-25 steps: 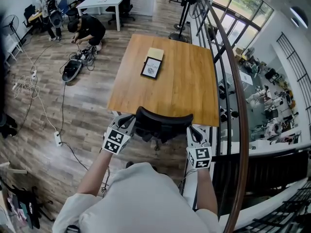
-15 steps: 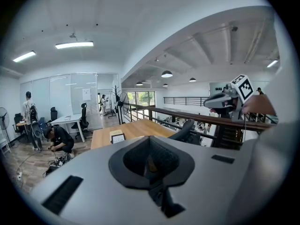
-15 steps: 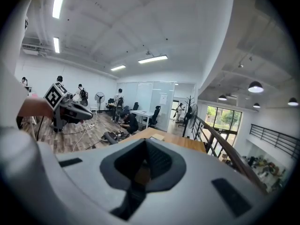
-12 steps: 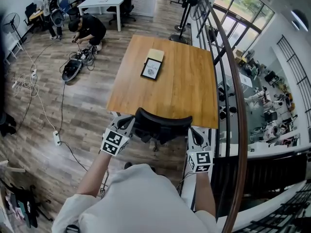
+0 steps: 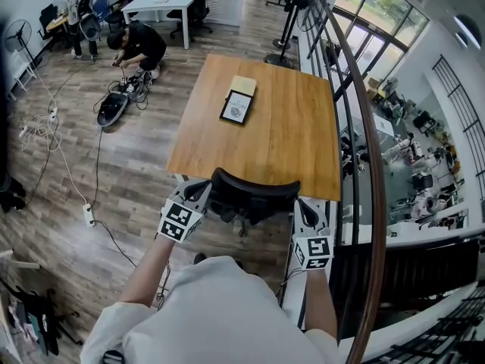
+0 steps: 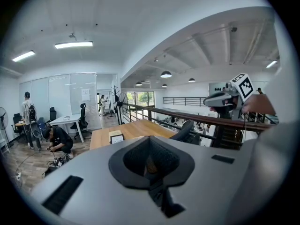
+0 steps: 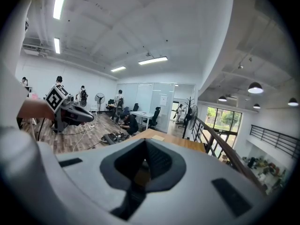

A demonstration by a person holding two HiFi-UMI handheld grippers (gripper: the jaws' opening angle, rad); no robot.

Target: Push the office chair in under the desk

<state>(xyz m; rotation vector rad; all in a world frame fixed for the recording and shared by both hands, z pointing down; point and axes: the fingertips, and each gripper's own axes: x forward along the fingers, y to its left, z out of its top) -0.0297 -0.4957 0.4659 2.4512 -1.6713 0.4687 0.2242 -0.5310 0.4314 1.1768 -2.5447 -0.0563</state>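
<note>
Wooden desk (image 5: 280, 127), office chair (image 5: 254, 194) between left gripper (image 5: 200, 192), right gripper (image 5: 304, 208), fingers (image 6: 93, 182) together

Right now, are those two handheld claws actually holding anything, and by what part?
Nothing is gripped. The left gripper and right gripper are shut and empty, flanking the backrest of the office chair.

Grey-brown wood-plank floor (image 5: 144, 150) runs back to a white table (image 5: 163, 2) with a black chair (image 5: 197, 7) near the white wall. Loose cables (image 5: 42, 131) trail over the boards. A dark-railed balustrade (image 5: 364, 127) edges the mezzanine, with tall windows (image 5: 379, 6) beyond. Strip lights (image 6: 73, 44) glow on the white ceiling.
</note>
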